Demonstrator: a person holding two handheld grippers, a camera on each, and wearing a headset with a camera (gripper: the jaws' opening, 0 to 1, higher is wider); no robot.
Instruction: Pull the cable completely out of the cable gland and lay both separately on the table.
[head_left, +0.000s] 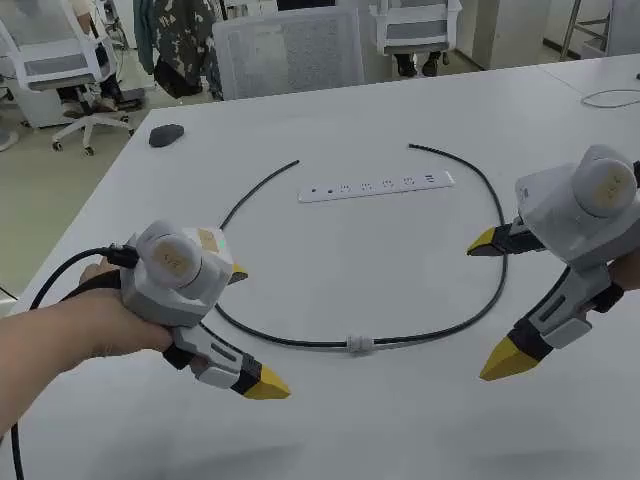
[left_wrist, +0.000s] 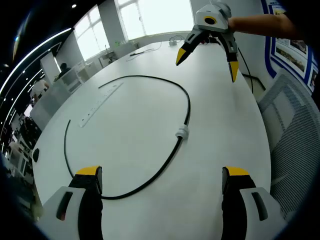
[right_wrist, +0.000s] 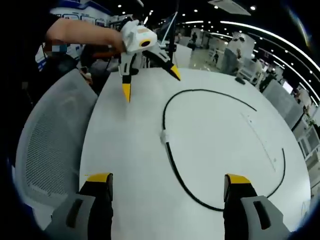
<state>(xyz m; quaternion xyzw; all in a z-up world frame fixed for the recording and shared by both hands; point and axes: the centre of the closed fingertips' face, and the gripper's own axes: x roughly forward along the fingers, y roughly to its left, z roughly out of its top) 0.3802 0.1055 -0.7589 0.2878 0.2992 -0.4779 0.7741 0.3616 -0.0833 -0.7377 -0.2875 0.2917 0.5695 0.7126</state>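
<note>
On the white tabletop (head_left: 400, 430), the cable (head_left: 420, 337) is lying in a wide loop. Its near stretch is running side to side between the left gripper (head_left: 255, 330) and right gripper (head_left: 483, 308), both gaping wide and holding nothing. The gland (head_left: 360, 343) is sitting threaded on that stretch, its axis along it, slightly nearer the left gripper.

Left gripper (head_left: 254, 328) fingers spread wide, right gripper (head_left: 489, 303) likewise, tips facing inward

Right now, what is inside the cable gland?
The black cable passes through the white cable gland, emerging on both sides; the stretch inside is covered.
</note>
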